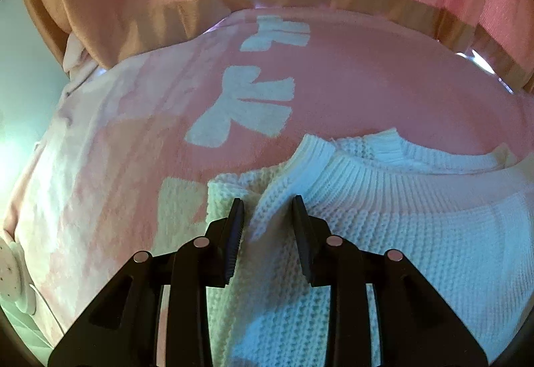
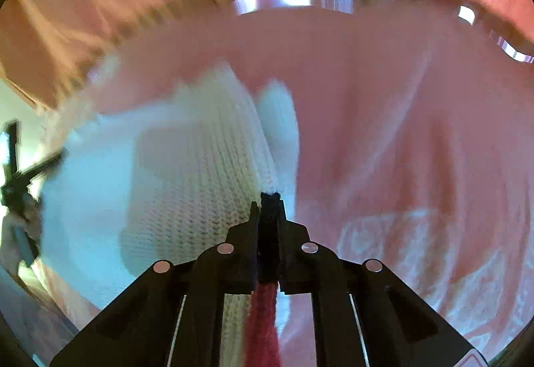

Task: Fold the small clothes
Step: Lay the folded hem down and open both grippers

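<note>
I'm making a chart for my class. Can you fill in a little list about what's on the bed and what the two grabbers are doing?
garment: white knit sweater, partly folded
surface: pink blanket with white bow shapes
left gripper: open, fingers over the sweater near its collar
right gripper: shut on the sweater edge, lifting it; a red bit of cloth shows between its fingers
picture quality: right view blurred
</note>
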`<state>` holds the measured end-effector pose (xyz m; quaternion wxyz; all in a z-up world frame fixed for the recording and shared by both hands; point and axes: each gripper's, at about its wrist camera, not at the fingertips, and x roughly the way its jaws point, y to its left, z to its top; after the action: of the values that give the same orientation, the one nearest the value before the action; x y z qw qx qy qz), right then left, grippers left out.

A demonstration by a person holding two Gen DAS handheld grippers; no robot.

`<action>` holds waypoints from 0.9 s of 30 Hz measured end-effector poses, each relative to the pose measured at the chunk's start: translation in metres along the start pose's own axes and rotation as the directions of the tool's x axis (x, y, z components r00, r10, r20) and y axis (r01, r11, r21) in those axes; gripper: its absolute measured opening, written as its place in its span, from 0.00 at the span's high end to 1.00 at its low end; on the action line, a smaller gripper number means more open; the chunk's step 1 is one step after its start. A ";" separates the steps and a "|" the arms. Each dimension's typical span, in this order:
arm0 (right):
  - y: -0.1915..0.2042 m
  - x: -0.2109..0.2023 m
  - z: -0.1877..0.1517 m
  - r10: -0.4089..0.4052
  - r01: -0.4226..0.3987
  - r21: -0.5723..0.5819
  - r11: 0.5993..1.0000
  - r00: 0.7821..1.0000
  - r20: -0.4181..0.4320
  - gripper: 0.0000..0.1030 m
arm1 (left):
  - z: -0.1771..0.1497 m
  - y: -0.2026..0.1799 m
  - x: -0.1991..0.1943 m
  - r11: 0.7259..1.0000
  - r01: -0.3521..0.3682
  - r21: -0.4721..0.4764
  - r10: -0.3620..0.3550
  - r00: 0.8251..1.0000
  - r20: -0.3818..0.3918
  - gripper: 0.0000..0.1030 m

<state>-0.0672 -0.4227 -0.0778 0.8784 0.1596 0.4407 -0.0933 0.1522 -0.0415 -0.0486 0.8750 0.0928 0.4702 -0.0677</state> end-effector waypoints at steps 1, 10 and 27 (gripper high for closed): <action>0.001 0.003 0.000 0.001 -0.001 0.007 1.000 1.000 -0.003 0.89 | 0.001 -0.001 -0.001 1.000 -0.006 0.001 0.006 1.000 0.003 0.71; 0.030 -0.024 0.055 0.031 -0.022 -0.061 0.998 0.989 0.147 0.61 | 0.022 -0.002 -0.006 0.996 0.085 -0.038 -0.085 0.996 0.006 0.64; 0.050 0.043 0.084 -0.081 0.083 -0.088 0.993 0.997 0.019 0.88 | 0.039 0.009 0.026 0.997 0.066 -0.038 -0.067 0.997 -0.032 0.91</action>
<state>0.0361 -0.4076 -0.0552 0.8833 0.1015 0.4440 -0.1108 0.1996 -0.0427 -0.0483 0.8659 0.0621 0.4888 -0.0867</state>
